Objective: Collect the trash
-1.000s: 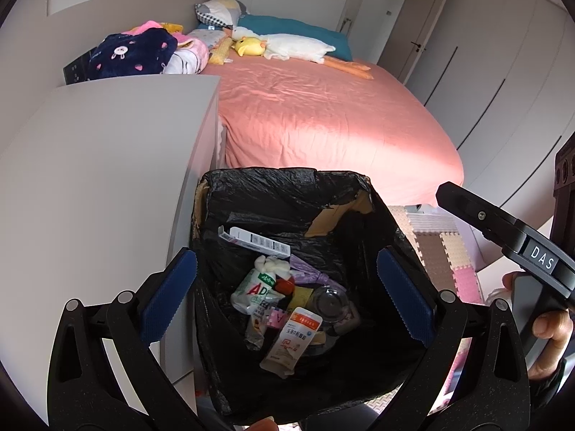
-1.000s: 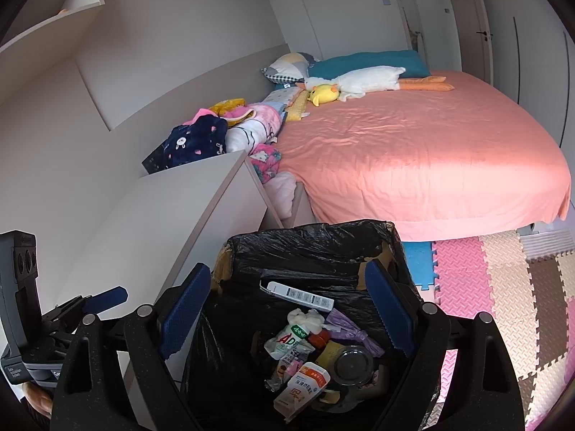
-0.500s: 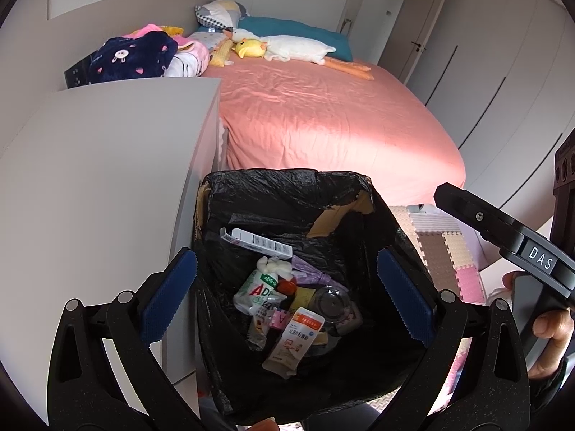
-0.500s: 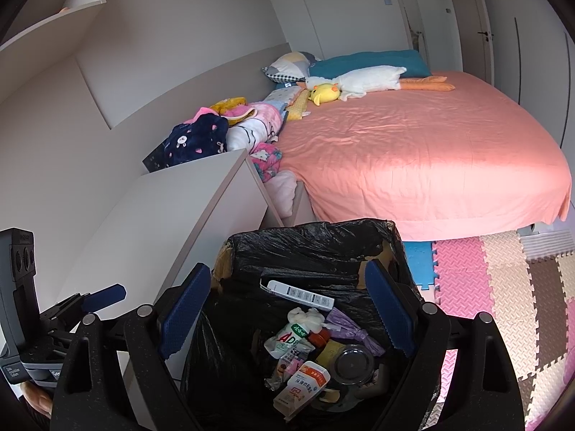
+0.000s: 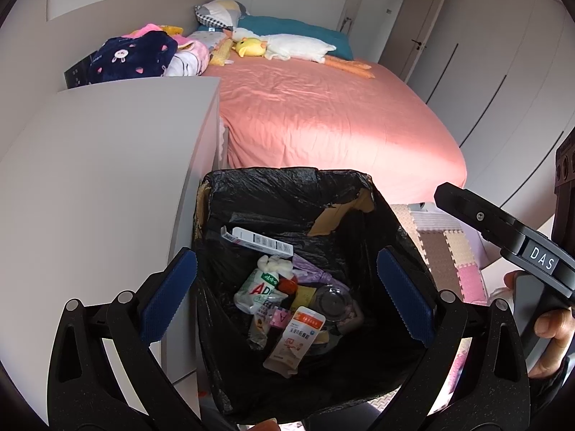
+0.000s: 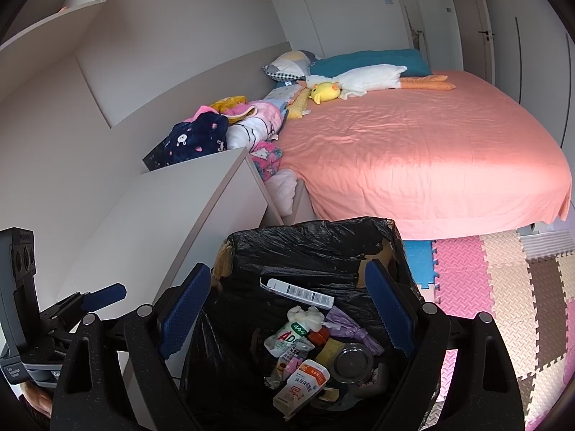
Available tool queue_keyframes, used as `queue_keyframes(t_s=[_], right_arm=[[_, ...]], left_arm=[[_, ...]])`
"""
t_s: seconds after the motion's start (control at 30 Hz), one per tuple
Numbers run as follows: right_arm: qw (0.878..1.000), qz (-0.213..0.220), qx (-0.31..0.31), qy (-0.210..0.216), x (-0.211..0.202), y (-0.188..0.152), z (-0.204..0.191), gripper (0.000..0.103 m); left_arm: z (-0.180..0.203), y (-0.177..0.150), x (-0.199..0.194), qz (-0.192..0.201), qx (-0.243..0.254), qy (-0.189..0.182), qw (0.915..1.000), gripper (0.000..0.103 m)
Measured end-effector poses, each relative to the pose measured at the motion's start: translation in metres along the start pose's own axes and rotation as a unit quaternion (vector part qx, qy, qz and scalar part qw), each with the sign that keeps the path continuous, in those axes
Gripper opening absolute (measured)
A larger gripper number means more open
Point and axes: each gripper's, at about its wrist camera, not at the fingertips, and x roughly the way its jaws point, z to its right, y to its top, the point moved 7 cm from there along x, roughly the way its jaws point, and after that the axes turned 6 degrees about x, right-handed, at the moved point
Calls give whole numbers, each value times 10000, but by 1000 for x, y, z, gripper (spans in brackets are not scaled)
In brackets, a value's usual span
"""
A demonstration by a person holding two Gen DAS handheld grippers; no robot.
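Almost nothing has shifted over the last second: left gripper and right gripper still hover with jaws spread and empty above the black-lined cardboard trash bin. The discarded pouches and wrappers lie below, between the jaws, so collecting looks finished or paused.

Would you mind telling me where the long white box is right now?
In both wrist views the white box lies inside the trash bag, at the far side of the pile, tilted against the liner just behind the tissue wad.
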Motion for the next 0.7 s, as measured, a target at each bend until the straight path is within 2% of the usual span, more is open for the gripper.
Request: queue_keyframes(t_s=[0.5,0.7], right_arm=[[10000,0,18,0,0,0,0,87],[10000,-1,12,1,0,0,0,87]], left_arm=[[2,0,0,22,51,30,10000,97],[4,-1,3,-59,193,166,9997,97]])
